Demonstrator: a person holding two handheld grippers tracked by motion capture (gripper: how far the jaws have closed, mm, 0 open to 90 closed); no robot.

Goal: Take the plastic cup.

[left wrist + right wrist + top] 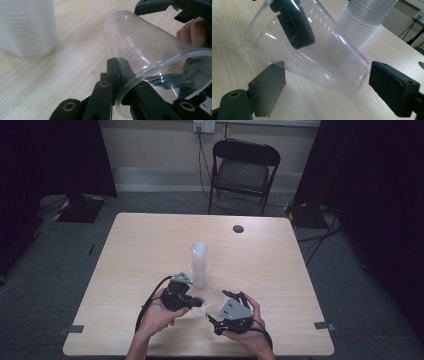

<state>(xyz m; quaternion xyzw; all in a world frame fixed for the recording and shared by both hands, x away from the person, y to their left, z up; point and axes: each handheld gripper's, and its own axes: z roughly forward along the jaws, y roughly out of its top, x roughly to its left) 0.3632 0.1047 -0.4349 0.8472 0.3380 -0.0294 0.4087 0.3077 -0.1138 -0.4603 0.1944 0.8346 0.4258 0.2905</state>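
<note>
Left gripper view shows the clear plastic cup very close: it is transparent, thin, with fine rings around its wall and a rolled rim, and it lies tilted on its side above the counter. The cup is empty; I see the wood grain through it. My left fingers are closed tight on the rim, one pad inside the mouth and one outside, so the wall is pinched between them.

From the right gripper view, the same cup hangs slanted between my right fingers, its bottom pointing toward the right pad. These fingers are wide apart; the pads stand on both sides of the cup and do not press it. Whether one pad just touches the wall I cannot tell. The dark left pad shows through the cup near its mouth.

Behind the cup stands the stack of cups, many nested in each other, upright on the counter, whitish and ribbed.

In the high view, both hands are at the near edge of the counter, the left gripper and the right gripper near each other, with the stack just behind them.
</note>
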